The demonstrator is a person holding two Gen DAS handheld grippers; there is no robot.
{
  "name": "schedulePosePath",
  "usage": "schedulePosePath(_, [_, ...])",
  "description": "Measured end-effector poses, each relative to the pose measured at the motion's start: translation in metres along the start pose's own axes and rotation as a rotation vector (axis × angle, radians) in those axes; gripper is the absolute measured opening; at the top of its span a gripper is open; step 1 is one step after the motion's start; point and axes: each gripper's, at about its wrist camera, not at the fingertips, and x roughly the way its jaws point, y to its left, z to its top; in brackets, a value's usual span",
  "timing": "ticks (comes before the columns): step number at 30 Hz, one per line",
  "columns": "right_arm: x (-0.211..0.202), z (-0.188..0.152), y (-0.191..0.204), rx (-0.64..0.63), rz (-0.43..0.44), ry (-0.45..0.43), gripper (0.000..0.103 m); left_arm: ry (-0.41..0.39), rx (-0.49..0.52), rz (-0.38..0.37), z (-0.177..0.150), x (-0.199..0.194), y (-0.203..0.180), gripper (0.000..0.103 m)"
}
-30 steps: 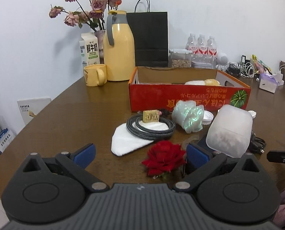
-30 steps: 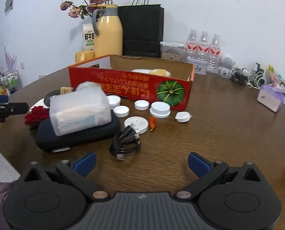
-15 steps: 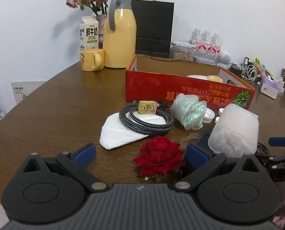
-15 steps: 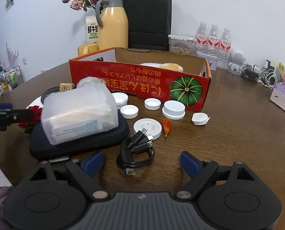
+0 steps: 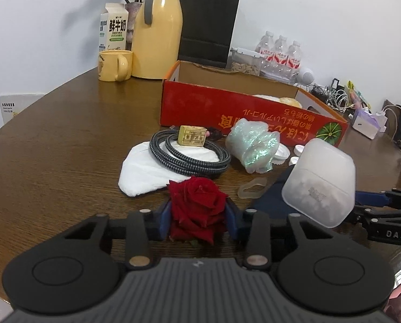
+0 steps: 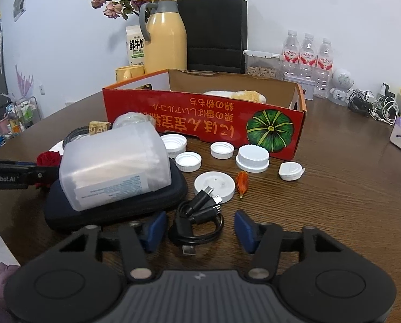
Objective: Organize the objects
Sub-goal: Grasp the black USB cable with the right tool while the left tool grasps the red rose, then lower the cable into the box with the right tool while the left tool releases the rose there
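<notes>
The left gripper point(image 5: 199, 219) is closing on the red rose point(image 5: 197, 202) near the table's point(image 5: 52, 156) front edge. Its blue fingers point(image 5: 164, 219) already touch the bloom on both sides, so it appears gripped but not yet lifted. The petals are soft: further squeezing could crush them, and the short stem tucked under the bloom may slip or twist out on the lift.

The right gripper point(image 6: 199, 231) is also closing, its fingers point(image 6: 154, 230) on either side of the coiled black USB cable point(image 6: 197, 224) but not yet pressing it. A loose coil gives poor purchase. The pads may pinch only one loop, so the rest could unwind and drag the connectors across the white round lid point(image 6: 215, 185) or the orange petal-like scrap point(image 6: 242, 180) just behind. The left finger sits close to the dark zip case point(image 6: 114, 210) bearing the frosted plastic tub point(image 6: 114, 169). Nudging it could roll the tub off.

The red cardboard box point(image 6: 200, 123), the likely destination, stands open behind the clutter.
</notes>
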Motion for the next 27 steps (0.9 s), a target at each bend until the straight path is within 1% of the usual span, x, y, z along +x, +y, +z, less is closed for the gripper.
schedulePosePath(1, [-0.001, 0.000, 0.000, 0.002, 0.005, -0.003, 0.041, -0.005, 0.001, -0.003, 0.000, -0.001, -0.001, 0.039])
schedulePosePath(7, [-0.005, -0.003, 0.000, 0.003, 0.007, -0.014, 0.039, -0.025, 0.002, 0.000, 0.002, -0.006, -0.001, 0.038])
schedulePosePath(14, [-0.015, -0.003, -0.003, -0.001, -0.017, -0.048, 0.039, -0.055, 0.007, 0.008, 0.004, -0.013, 0.000, 0.038])
schedulePosePath(17, [-0.022, 0.000, -0.007, -0.008, -0.030, -0.075, 0.039, -0.092, 0.019, 0.013, 0.011, -0.020, 0.000, 0.038])
schedulePosePath(21, [-0.029, 0.011, -0.011, -0.031, -0.048, -0.131, 0.039, -0.163, 0.038, 0.011, 0.028, -0.026, -0.002, 0.038])
schedulePosePath(24, [-0.030, 0.027, -0.013, -0.042, -0.057, -0.178, 0.039, -0.217, 0.055, 0.006, 0.047, -0.025, -0.007, 0.038])
schedulePosePath(27, [-0.027, 0.051, -0.014, -0.058, -0.063, -0.238, 0.039, -0.276, 0.075, -0.012, 0.071, -0.021, -0.017, 0.038])
